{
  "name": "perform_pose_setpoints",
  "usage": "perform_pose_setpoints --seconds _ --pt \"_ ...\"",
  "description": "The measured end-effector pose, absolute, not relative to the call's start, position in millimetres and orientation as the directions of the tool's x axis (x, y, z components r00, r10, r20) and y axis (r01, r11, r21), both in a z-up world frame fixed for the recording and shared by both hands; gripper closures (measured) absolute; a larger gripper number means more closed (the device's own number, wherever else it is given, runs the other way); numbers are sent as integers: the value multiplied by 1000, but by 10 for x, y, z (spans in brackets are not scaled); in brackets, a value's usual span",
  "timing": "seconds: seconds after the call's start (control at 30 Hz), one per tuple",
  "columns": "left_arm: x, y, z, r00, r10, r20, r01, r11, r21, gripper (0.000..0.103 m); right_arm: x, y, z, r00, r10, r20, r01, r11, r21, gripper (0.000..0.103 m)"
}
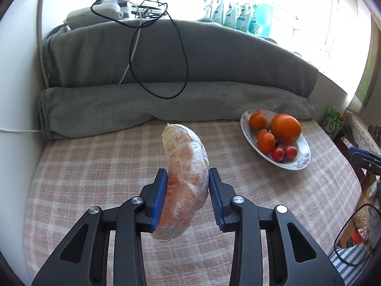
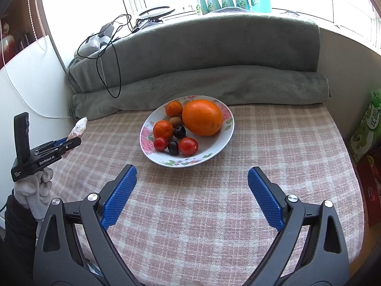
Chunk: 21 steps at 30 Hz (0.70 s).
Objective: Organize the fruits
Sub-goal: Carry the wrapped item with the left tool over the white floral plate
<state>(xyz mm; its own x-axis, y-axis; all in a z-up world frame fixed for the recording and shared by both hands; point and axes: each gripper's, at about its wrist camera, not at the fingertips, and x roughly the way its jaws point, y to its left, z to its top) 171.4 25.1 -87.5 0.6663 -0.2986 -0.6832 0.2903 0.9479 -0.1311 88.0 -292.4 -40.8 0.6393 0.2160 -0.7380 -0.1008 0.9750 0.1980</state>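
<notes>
The left gripper (image 1: pixel 188 186) is clamping a wrapped pomelo segment (image 1: pixel 184 166) above the checked cloth (image 1: pixel 95 166), left of the plate (image 2: pixel 152 128). The plate is holding the other fruit; this segment is awaiting placement. The right gripper (image 2: pixel 191 199) is hovering with jaws apart, empty.

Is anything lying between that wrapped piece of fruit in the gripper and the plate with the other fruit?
Nothing visible: only bare checked cloth lies between the wrapped pomelo wedge, held in the left gripper, and the plate.
</notes>
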Motion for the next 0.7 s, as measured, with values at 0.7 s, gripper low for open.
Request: perform_pose_setpoints --seconds 0.7 --pt "1978 -584 -789 643 -399 -654 409 901 -148 69 832 -3151 -462 645 201 -737 -64 976 210 7"
